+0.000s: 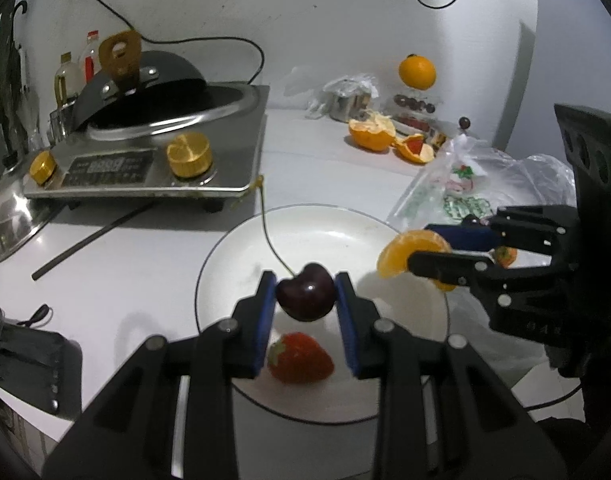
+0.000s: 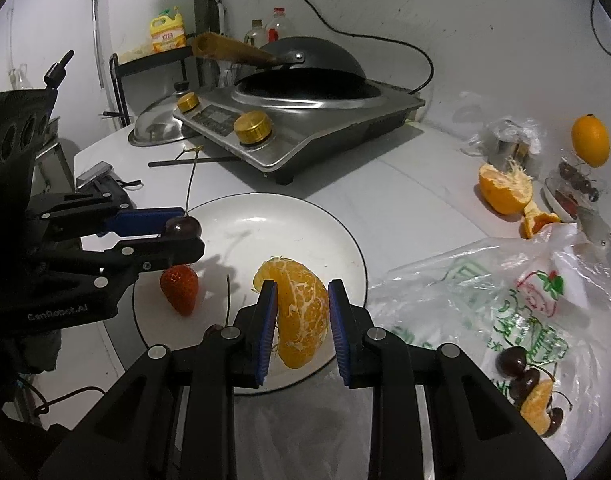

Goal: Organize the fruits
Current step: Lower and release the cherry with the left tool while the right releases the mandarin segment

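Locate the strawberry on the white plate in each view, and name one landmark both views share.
Left wrist view: the strawberry lies low centre, between the left tongs, under the cherry.
Right wrist view: the strawberry lies left of centre, just below the left tongs.
Shared landmark: the white plate.

On the white counter (image 2: 385, 184) we logged a steel stove (image 1: 153, 160) with two brass knobs and a black wok (image 2: 305, 64) on top, a domed metal lid (image 2: 157, 128) beside it, a dark stick (image 1: 89, 240) in front, bottles (image 1: 77, 68) behind, a yellow detergent jug (image 2: 168, 34), and black cables (image 1: 209, 46) along the wall.
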Motion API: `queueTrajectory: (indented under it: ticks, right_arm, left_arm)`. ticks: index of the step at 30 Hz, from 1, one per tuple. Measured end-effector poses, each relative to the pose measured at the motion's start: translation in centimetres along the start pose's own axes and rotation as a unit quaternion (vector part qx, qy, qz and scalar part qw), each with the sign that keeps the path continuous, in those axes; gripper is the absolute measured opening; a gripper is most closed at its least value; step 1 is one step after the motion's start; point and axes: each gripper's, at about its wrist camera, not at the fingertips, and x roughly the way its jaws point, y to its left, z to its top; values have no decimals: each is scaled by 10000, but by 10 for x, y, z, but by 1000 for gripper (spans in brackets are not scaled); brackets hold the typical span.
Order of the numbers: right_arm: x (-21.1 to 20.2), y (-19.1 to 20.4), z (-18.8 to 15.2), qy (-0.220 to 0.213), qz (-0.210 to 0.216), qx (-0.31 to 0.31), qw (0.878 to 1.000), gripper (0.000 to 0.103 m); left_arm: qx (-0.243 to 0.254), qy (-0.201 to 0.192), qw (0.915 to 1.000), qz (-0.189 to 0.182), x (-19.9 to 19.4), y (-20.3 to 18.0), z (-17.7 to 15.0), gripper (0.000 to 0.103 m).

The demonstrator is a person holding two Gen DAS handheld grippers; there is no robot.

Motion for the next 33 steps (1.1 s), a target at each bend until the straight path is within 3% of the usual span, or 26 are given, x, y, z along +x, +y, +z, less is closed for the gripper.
queueTrajectory:
  ticks: [21, 28, 33]
  right_arm:
    - [30, -3, -11, 349, 117, 245, 9990, 28]
    - [17, -6, -10, 225, 87, 320, 9992, 37]
    - [4, -7, -12, 128, 26, 363, 9993, 38]
  left_arm:
    - [-81, 398, 9991, -98, 36, -3, -5, 32]
    - [-67, 314, 9995, 62, 28, -8, -3, 49]
    - [-73, 210, 9997, 115, 17, -12, -2, 50]
